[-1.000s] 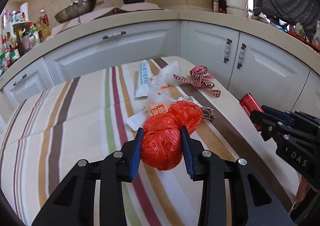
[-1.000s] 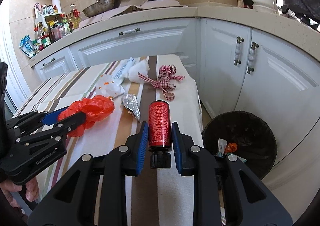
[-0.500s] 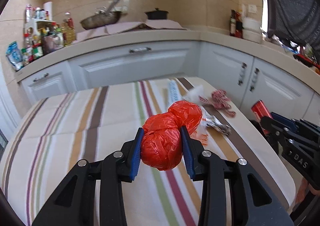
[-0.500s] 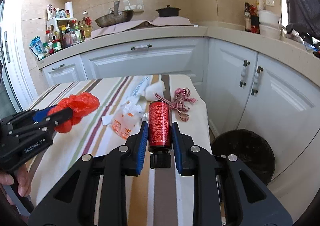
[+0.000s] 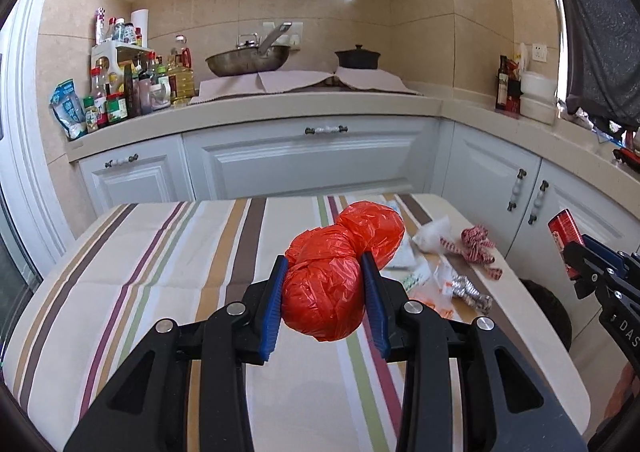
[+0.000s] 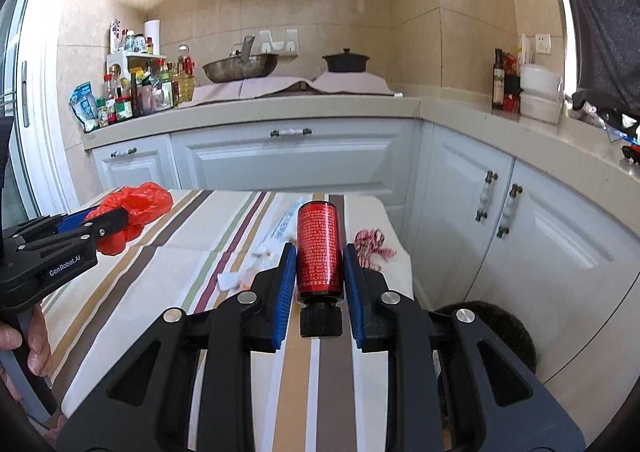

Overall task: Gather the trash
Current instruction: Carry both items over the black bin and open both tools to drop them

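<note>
My left gripper (image 5: 324, 272) is shut on a crumpled red plastic bag (image 5: 332, 284) and holds it above the striped table (image 5: 160, 276). It also shows in the right wrist view (image 6: 128, 212). My right gripper (image 6: 318, 256) is shut on a red bottle with a black cap (image 6: 319, 248), held above the table's right end; the bottle also shows at the right of the left wrist view (image 5: 564, 232). A black trash bin (image 6: 492, 328) stands on the floor right of the table, partly hidden behind my right gripper.
On the table lie a red checked ribbon (image 5: 476, 248), a foil wrapper (image 5: 468, 290), a white wad (image 5: 434, 232), clear wrappers (image 5: 424, 280) and a white tube (image 6: 286, 222). White cabinets (image 5: 312, 164) and a counter surround the table.
Both grippers have risen and tilted up with their loads, so the table trash sits lower in view and more of the kitchen wall shows. Both grips are unchanged.
</note>
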A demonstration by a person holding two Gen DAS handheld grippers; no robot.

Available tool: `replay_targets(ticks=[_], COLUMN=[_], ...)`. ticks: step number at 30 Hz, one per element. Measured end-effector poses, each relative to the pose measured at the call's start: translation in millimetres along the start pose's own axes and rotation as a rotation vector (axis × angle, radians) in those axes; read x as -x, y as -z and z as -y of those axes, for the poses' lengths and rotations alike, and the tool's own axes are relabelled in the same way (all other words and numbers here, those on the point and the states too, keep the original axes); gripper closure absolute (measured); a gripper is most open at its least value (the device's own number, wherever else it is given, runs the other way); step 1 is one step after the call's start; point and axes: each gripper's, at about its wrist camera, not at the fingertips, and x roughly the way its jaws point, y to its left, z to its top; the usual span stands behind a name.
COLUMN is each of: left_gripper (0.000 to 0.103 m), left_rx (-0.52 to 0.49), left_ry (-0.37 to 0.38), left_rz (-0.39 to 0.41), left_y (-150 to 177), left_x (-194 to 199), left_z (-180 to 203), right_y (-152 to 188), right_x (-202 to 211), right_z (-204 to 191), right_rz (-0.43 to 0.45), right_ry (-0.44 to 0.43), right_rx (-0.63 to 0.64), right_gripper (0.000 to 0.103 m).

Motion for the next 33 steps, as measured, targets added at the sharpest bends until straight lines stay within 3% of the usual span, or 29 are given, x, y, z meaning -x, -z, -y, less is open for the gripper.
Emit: replay_targets(ticks=[13, 33], left_gripper=[0.066, 0.066], left_rx=[-0.06, -0.169], left_ry=[0.122, 0.294], left_rz=[0.038, 0.008], left_y=[-18, -16], left_x=[0, -18], left_z=[54, 168], right_y=[-3, 21], right_x=[20, 56], right_z=[41, 142], right_rz=[0.034, 0.048], right_ry=[0.107, 0.312], right_rx=[-0.042, -0.152], right_gripper=[0.08, 0.08])
